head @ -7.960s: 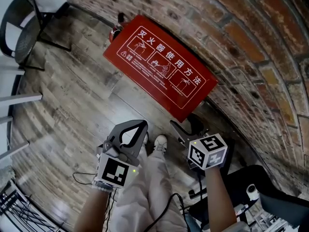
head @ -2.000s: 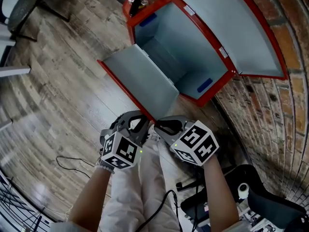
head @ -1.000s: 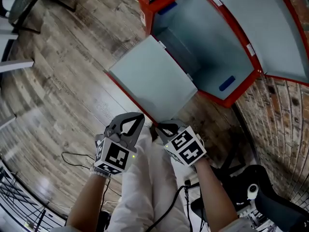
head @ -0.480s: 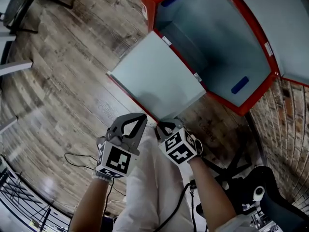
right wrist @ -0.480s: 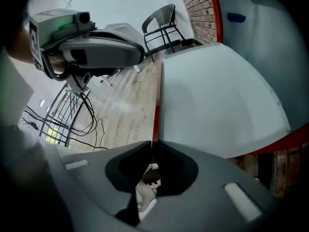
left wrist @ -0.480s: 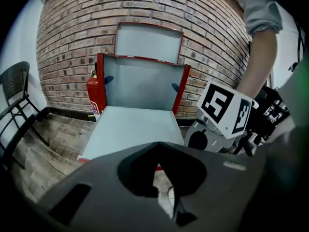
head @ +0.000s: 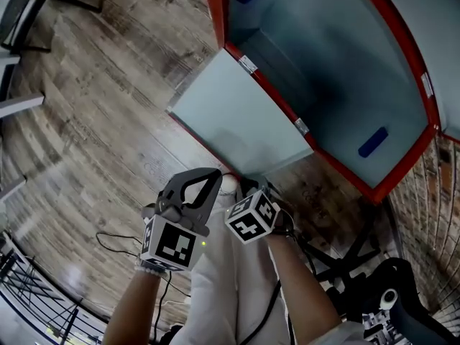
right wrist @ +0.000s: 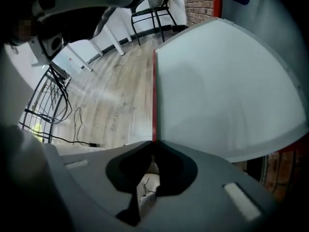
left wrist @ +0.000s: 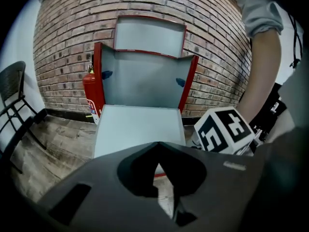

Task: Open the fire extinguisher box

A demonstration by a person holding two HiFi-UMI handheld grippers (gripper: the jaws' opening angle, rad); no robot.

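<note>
Two panels of the fire extinguisher box (head: 338, 63) are open. The lid (left wrist: 149, 33) is swung up against the brick wall (left wrist: 217, 23) behind the box, and the front flap (head: 237, 117) is folded down and out over the wooden floor (head: 93, 121) in front of it. At the flap's outer corner, farthest from the box, the right gripper (right wrist: 153, 144) points steeply down. Its jaws, just drawn tighter, pinch the flap's red rim. The left gripper (head: 213, 172) hovers just beside it, off the flap, jaws pressed together on nothing. A red extinguisher (left wrist: 90, 88) stands against the box's side.
</note>
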